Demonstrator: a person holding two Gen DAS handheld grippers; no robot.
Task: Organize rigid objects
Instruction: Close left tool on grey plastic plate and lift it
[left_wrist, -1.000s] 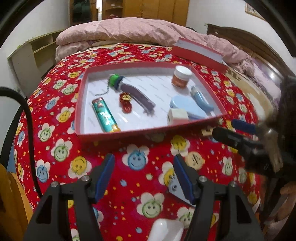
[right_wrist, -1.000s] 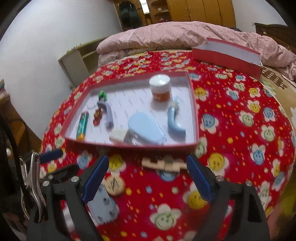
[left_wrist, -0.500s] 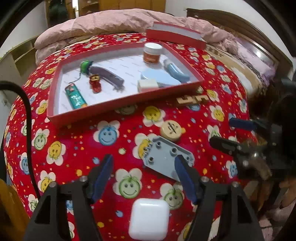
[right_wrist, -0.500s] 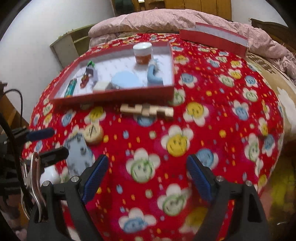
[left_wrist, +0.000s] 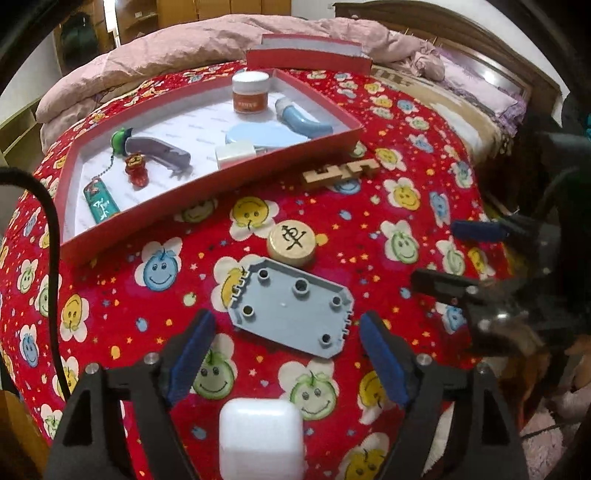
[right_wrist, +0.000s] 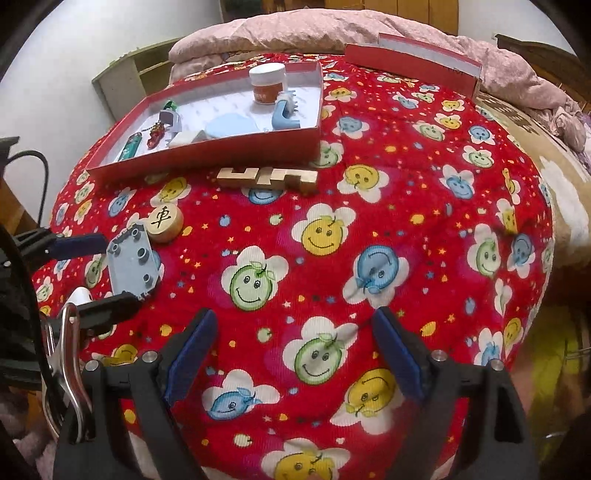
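Left hand-held gripper (left_wrist: 286, 354): jaws opening, blue pads wide apart, gripping nothing. I see the grey plastic plate (left_wrist: 291, 308) just ahead of the tips, flat on the bed cover (left_wrist: 332, 206), not touched. It is an eight-cornered slab with round studs and notched short ends. A white, smooth, rounded case (left_wrist: 261, 437) lies below, between the gripper's arms.

Right hand-held gripper (right_wrist: 293, 352): jaws wide, empty, over bare cover. That cover is red ribbed fabric printed with smiley flowers.

Beside the plate's far edge, touching or nearly so, sits a round wooden chess piece (left_wrist: 291, 242) with an inked character. Further off, a notched wooden block (left_wrist: 340, 171) lies just in front of the red cardboard tray (left_wrist: 207, 184). Inside the tray: a white-lidded jar (left_wrist: 250, 92), a curved blue piece (left_wrist: 301, 120), a pale blue oval (left_wrist: 264, 134), a small white block (left_wrist: 235, 155), a grey handle with a green cap (left_wrist: 155, 147), a red charm (left_wrist: 137, 170), a teal lighter (left_wrist: 100, 199).

A second red lid (left_wrist: 308, 55) lies behind, against a pink quilt (left_wrist: 207, 40).

From the right wrist, the left gripper's fingers flank the plate; the white case is nearly hidden there.
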